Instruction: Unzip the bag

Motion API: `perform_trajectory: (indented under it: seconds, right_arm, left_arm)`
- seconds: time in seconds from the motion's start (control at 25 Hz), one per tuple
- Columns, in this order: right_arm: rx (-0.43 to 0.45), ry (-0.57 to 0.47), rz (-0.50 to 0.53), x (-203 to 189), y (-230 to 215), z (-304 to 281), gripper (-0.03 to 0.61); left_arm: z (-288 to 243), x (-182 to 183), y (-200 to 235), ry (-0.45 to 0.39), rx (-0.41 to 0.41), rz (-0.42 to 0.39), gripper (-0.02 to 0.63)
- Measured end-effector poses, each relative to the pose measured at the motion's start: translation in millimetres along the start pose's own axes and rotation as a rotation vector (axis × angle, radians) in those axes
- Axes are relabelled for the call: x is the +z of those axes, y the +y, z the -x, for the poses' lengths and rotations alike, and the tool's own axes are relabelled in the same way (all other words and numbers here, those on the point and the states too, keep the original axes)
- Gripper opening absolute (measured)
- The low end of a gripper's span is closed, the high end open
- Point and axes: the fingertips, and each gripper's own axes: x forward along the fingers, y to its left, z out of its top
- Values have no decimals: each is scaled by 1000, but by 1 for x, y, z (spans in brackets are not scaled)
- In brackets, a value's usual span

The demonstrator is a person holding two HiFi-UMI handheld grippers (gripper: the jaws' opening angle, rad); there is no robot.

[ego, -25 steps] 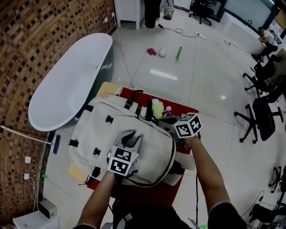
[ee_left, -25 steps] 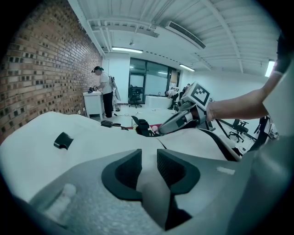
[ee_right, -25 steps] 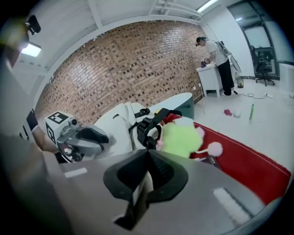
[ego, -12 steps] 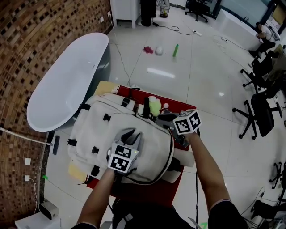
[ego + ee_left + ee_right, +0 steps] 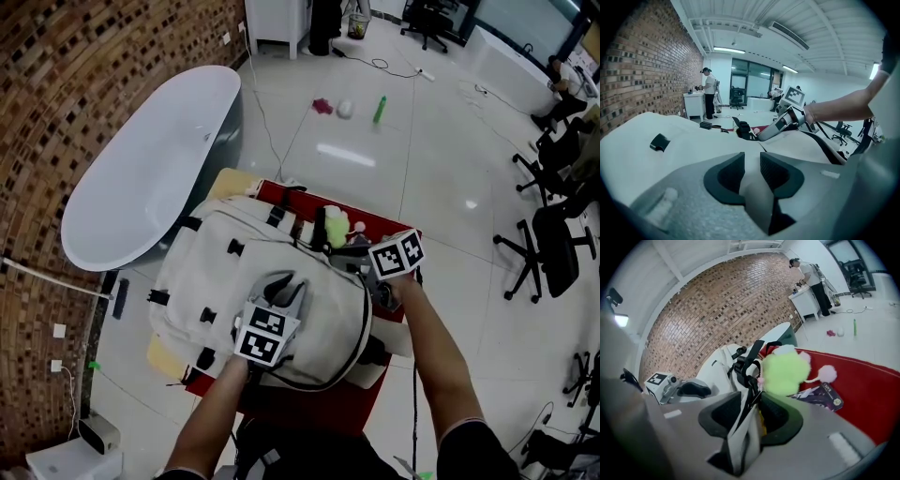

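Observation:
An off-white backpack [image 5: 248,272] lies flat on a red-covered table [image 5: 319,398]. My left gripper [image 5: 281,292] rests on the bag's middle. In the left gripper view it [image 5: 752,161] is shut on a raised fold of the bag's fabric [image 5: 754,197]. My right gripper [image 5: 361,272] is at the bag's top right edge. In the right gripper view its jaws [image 5: 751,406] are opening, with a strip of the bag's edge and a black zipper strap [image 5: 746,427] lying loosely between them. A green plush ball [image 5: 785,371] and a pink pompom [image 5: 828,373] hang just beyond.
A white bathtub [image 5: 150,159] stands to the left along a brick wall [image 5: 84,56]. A small booklet [image 5: 820,394] lies on the red cloth [image 5: 867,385]. Office chairs [image 5: 553,244] stand at the right. A green bottle [image 5: 379,109] lies on the far floor. A person [image 5: 710,91] stands at a far counter.
Both grippers stay at the same places on the bag. Only the head view has shifted a little.

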Motion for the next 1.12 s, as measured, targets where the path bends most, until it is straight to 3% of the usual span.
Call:
perform_trajectory:
  seconds: [0.2,0.32,0.84,1.12]
  right_arm:
    - [55,-21,-83,3,-6,-8,133]
    - [66,-14,-104,3,-7,-9,71]
    - [79,-146,-75,14,10,16,48]
    - [27,-170,-54,13,6,32,28]
  left_arm:
    - [-1,0,-1,1,-2,-4,107]
    - [-2,-2,-2,8,-4,-8,107]
    - [-2,-2,-2,-1,-24,-1,107]
    - [-2,-2,-2,3,-24,-3,106]
